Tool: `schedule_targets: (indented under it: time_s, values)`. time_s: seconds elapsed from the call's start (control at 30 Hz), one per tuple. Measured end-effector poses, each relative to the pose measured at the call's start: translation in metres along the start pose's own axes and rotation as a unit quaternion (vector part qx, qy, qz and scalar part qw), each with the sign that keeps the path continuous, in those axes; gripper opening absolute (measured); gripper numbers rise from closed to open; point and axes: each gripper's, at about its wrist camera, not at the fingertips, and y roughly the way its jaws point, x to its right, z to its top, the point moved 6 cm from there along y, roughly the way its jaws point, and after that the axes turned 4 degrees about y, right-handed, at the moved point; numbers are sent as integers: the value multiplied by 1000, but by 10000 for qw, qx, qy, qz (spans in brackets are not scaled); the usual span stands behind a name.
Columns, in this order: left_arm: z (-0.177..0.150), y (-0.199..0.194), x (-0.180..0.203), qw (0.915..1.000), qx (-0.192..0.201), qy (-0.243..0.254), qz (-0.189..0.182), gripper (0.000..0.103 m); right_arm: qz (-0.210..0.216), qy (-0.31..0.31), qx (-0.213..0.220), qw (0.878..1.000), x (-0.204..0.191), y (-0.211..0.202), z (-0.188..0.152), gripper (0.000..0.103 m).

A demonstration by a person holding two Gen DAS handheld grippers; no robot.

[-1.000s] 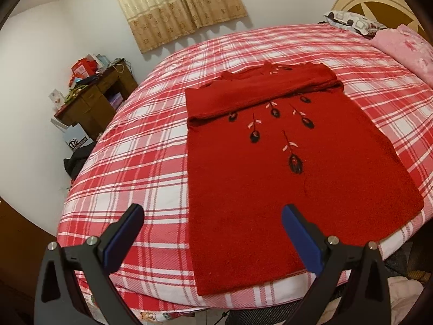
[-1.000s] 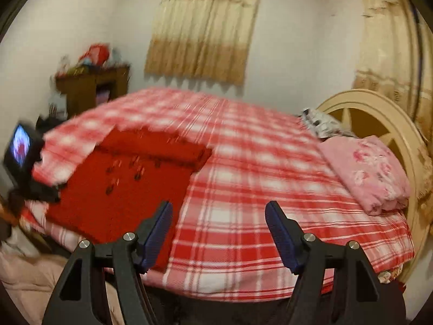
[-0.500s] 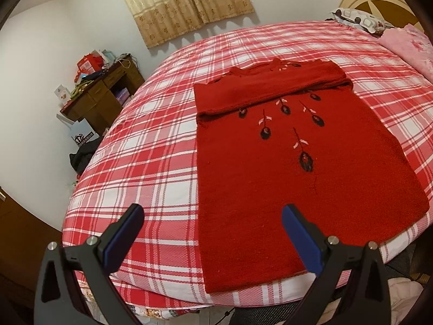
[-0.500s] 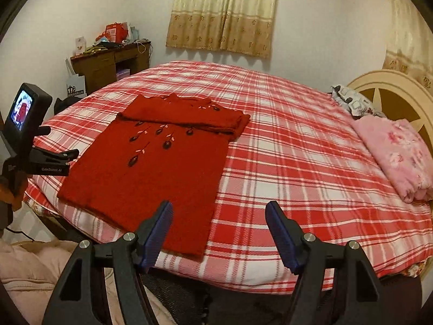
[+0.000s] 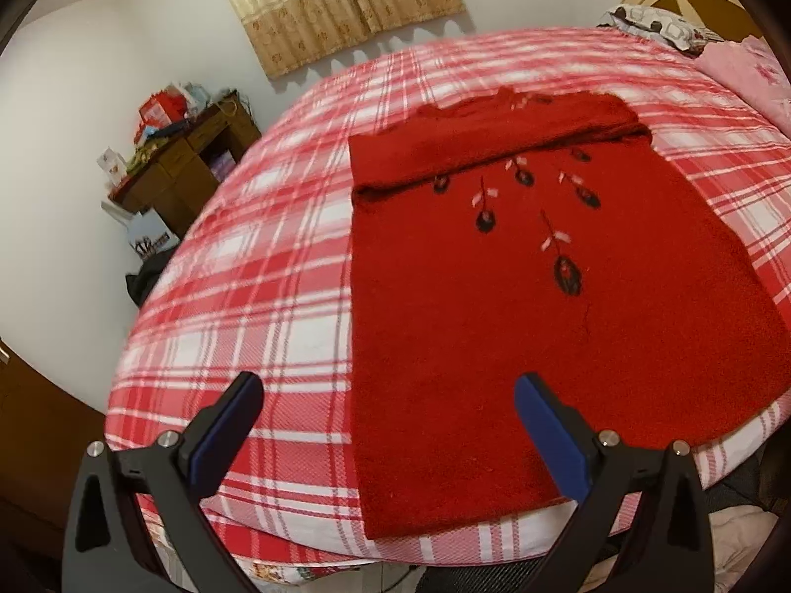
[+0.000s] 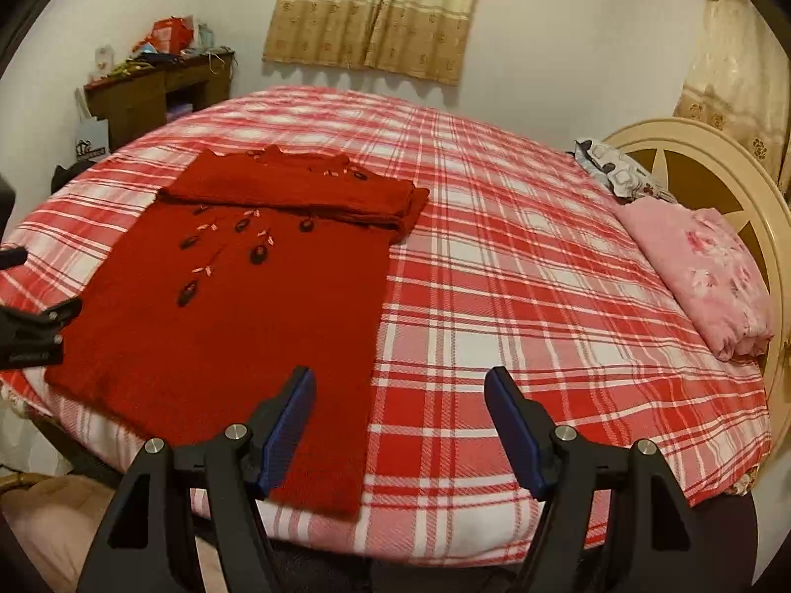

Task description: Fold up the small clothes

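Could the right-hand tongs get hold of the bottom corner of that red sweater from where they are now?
Probably yes. The right tongs stand open and empty just above the red sweater's near corner at the edge of the bed. Nothing lies between them, and the corner lies flat and uncovered.

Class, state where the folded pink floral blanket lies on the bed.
In the right wrist view, the pink floral blanket lies at the bed's right edge, against the cream headboard, just below the patterned pillow.

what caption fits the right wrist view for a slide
Open right tool poised over the near right corner of a red sweater, sleeves folded across, on a plaid bed.
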Motion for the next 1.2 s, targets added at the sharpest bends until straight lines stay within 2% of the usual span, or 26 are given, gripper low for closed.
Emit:
schedule_targets:
  time_s: [0.1,0.27,0.53,1.2]
  values:
    - [-6,9,1,9998,-197,-35,-51,103,35,84,-140,9999,-4,10,0,71]
    - [-7,7,2,9999,-115,52,111,103,-14,32,-140,9999,-10,12,-1,71]
    - [-7,7,3,9999,-153,38,51,103,-88,372,-174,9991,-9,17,1,71]
    - [-9,9,8,9997,-214,73,-31,103,-42,372,-328,9988,-13,26,-4,71]
